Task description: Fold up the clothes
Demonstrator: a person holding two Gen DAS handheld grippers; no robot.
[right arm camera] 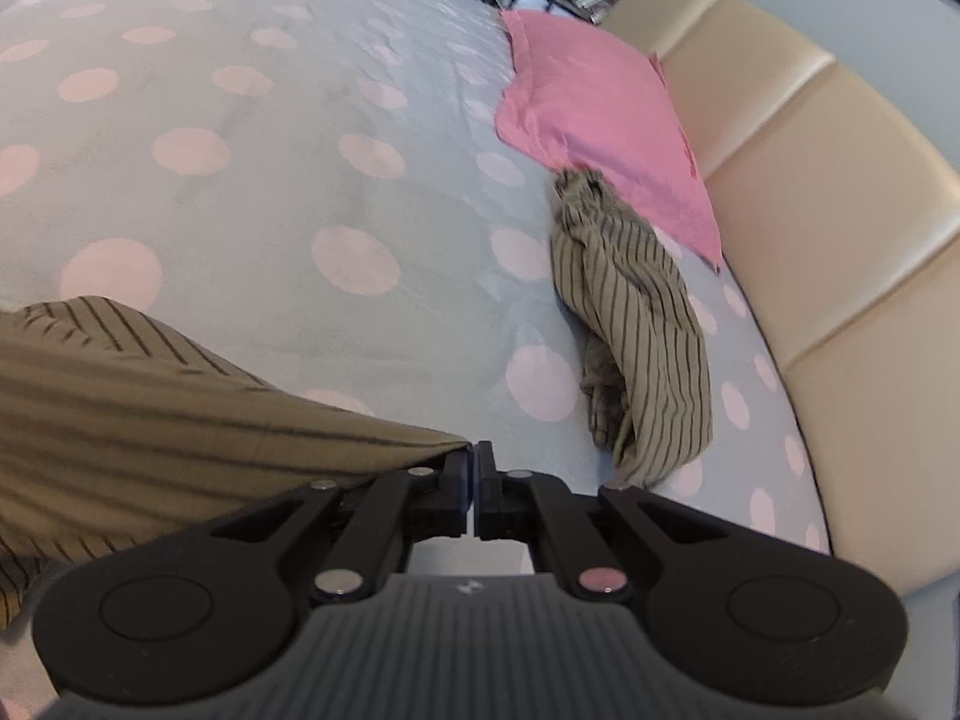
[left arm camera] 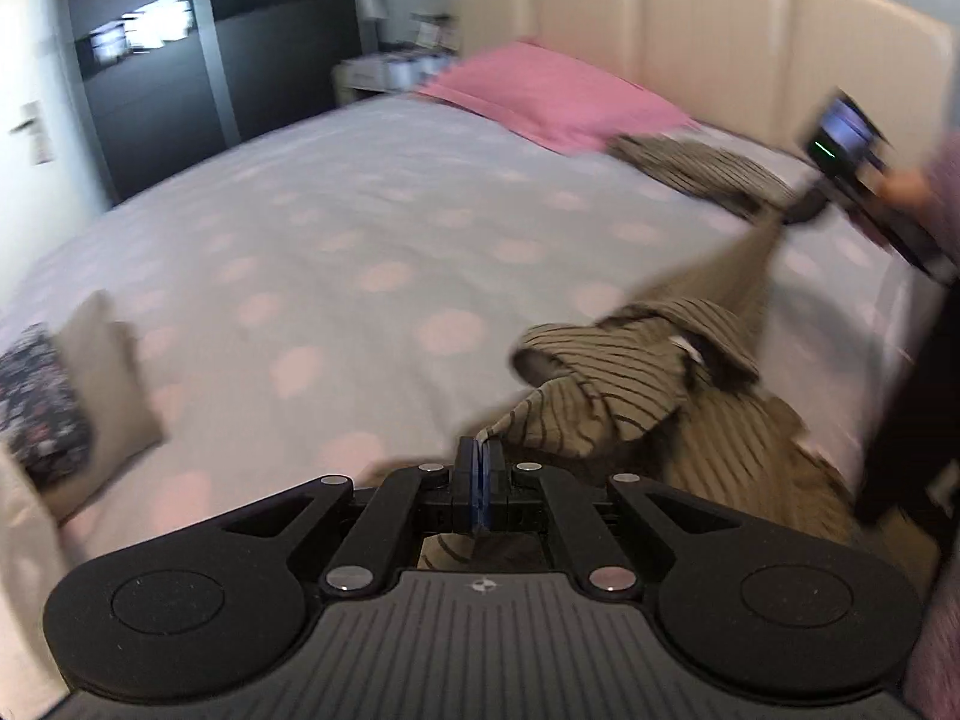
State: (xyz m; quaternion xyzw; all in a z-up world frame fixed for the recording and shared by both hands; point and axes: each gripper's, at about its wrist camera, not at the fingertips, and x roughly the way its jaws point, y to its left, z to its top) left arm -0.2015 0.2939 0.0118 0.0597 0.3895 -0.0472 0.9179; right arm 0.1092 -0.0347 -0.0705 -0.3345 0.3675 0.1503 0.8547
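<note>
With its jaws pressed together on a thin corner of fabric at the lower middle of the left wrist view, the left gripper [left arm camera: 481, 450] holds an edge of the olive striped shirt [left arm camera: 624, 384], whose bunched body rises just beyond the fingers toward the right of the frame. From that heap a taut band of the same cloth runs up to the upper right, where the right gripper [left arm camera: 801, 210] appears small and blurred with a hand behind it. In the right wrist view the right gripper [right arm camera: 474, 450] also has its jaws drawn together, and the shirt [right arm camera: 150, 396] spreads from their left side across the lower left of the frame, so it seems pinched there, though the contact point itself is hard to make out. Beyond the jaws, a second striped garment [right arm camera: 636, 324] lies crumpled at the right centre, its far end touching the pink pillow [right arm camera: 594, 120], with the cream headboard [right arm camera: 828, 228] along the right edge. The dotted bedspread [right arm camera: 252, 180] fills the rest. The step appears to be picking the shirt up by two points to open it out. The next move likely calls for drawing the two grips apart until the cloth hangs flat, then laying it on the open bedspread at the left, well apart from the folded items [left arm camera: 54, 402] at the left edge.
</note>
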